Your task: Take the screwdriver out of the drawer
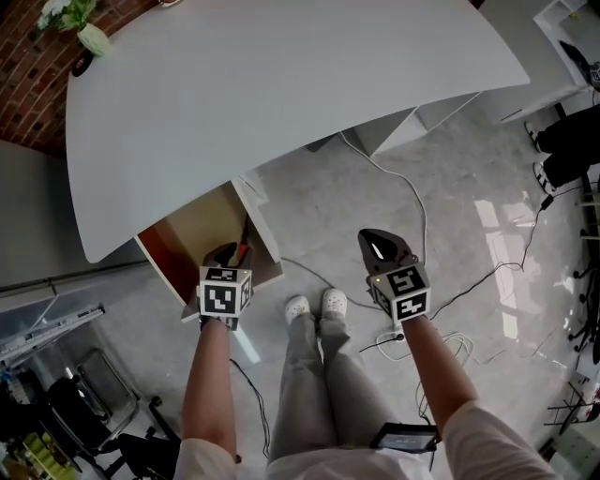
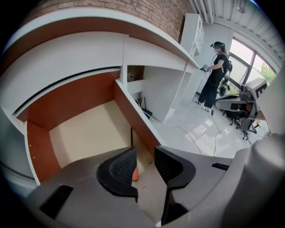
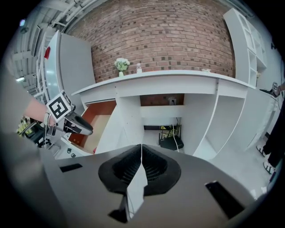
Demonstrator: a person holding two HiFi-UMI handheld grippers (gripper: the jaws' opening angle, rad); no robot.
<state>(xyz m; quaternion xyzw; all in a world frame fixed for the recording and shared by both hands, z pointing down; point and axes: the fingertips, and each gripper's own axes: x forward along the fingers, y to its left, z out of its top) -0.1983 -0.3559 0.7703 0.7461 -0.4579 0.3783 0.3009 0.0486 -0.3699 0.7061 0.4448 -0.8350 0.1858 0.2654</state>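
Nearest the head camera, legs and white shoes stand on the floor, with both forearms reaching forward. Left hand-held gripper hangs over the open drawer, tilted down into it, jaws apart with nothing clamped. Screwdriver lies inside the drawer along its right wall; in the left gripper view its orange handle shows in the gap between the pads, with the dark shaft running away toward the drawer's back. I cannot tell whether the pads touch it. Right hand-held gripper is held over bare floor, well apart from the drawer, jaws together and empty. Cables trail on the floor beyond it. The drawer sticks out from under the white table. A small plant sits at the table's far corner, by the brick wall. Far off in the left gripper view, another person stands near the windows.
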